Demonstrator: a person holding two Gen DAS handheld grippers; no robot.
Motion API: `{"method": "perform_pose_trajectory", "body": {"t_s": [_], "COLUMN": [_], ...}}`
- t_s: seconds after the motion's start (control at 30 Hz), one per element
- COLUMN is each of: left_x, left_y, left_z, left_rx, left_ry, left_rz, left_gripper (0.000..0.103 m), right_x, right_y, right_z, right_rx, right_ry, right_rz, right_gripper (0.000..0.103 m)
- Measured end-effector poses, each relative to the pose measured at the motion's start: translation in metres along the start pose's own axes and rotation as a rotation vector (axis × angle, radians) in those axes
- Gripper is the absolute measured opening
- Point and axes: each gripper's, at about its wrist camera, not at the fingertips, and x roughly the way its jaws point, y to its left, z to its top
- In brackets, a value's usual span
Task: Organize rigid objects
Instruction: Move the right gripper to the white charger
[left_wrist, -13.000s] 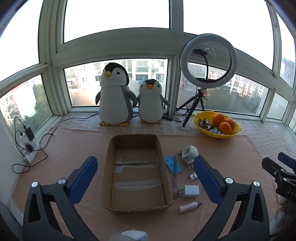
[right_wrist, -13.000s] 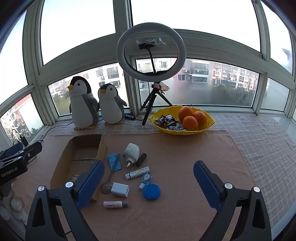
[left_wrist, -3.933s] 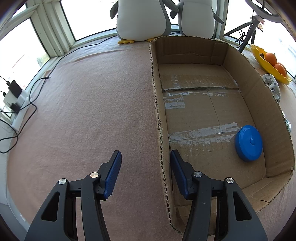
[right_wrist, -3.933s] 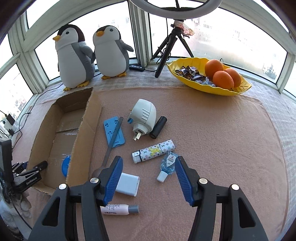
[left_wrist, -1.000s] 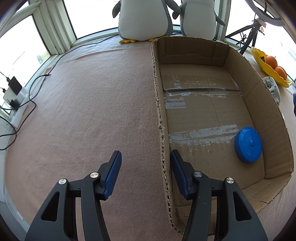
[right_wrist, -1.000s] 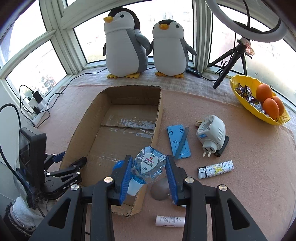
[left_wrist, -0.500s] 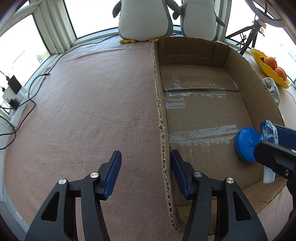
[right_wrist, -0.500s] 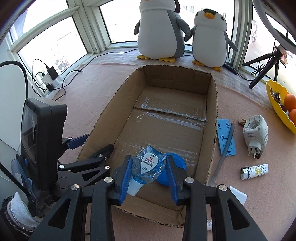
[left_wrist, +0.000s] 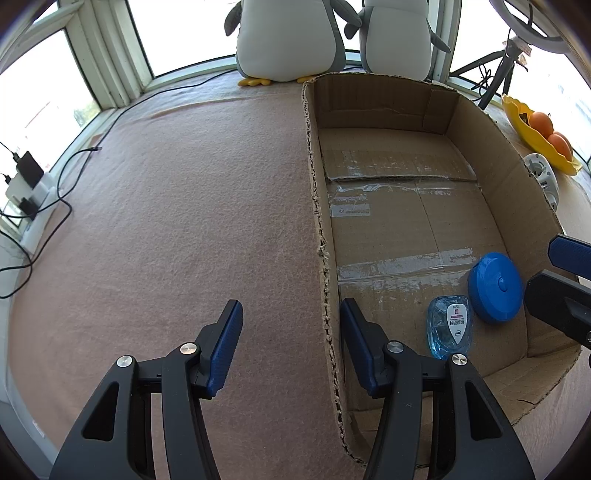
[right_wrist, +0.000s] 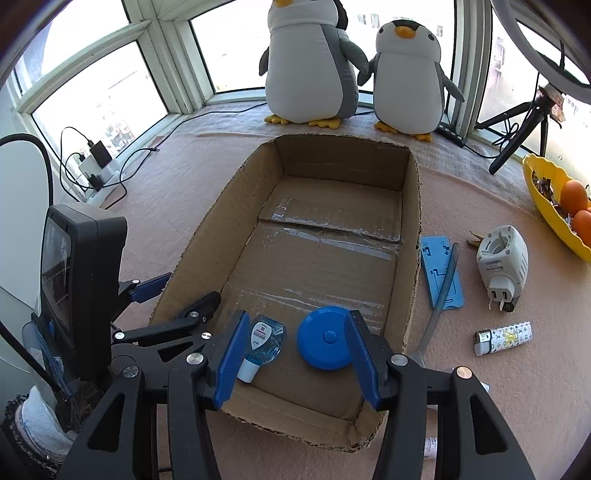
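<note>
The left gripper points steeply downward with its blue-padded fingers straddling a cardboard wall, one on each side; the gap between the pads is narrow, and they seem to stand just clear of the wall rather than pressing it, though the angle makes this hard to judge. The right gripper also tilts steeply downward. Its jaws have just been opening, and they now stand apart with nothing pressed between the pads. In the right wrist view the left gripper's black body sits at the lower left
</note>
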Motion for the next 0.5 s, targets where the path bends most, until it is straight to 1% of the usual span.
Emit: {"method": "perform_pose_trajectory", "body": {"t_s": [0.13,0.23,0.27,0.33,0.4,0.5], "left_x": [0.0,0.0,0.0,0.0,0.0,-0.001], "left_y": [0.0,0.0,0.0,0.0,0.001,0.001], "left_z": [0.0,0.0,0.0,0.0,0.0,0.0], "left_rx": [0.001,0.001,0.001,0.002,0.001,-0.001], "left_ry": [0.001,0.0,-0.001,0.001,0.003,0.003], "left_rz": [0.0,0.001,0.001,0.001,0.0,0.0], "left_gripper": [0.055,0.055,0.055,0.055,0.055,0.055], "right_x": [-0.005,-0.011,-0.014,-0.021,-0.029,-0.044], "right_y": [-0.009,-0.023,-0.029,-0.042,-0.051,-0.068], "right_z": [-0.003,-0.008,-0.01,-0.013,-0.017,-0.021], "right_rx": [0.017,0.045,0.059,0.082,0.091,0.101], "right_ry": [-0.004,-0.008,-0.011,-0.017,-0.028,-0.049], "right_rz": [0.007,0.035,0.05,0.117,0.06,0.062], "right_gripper": [0.049,0.049,0.05,0.05,0.051,0.051]}}
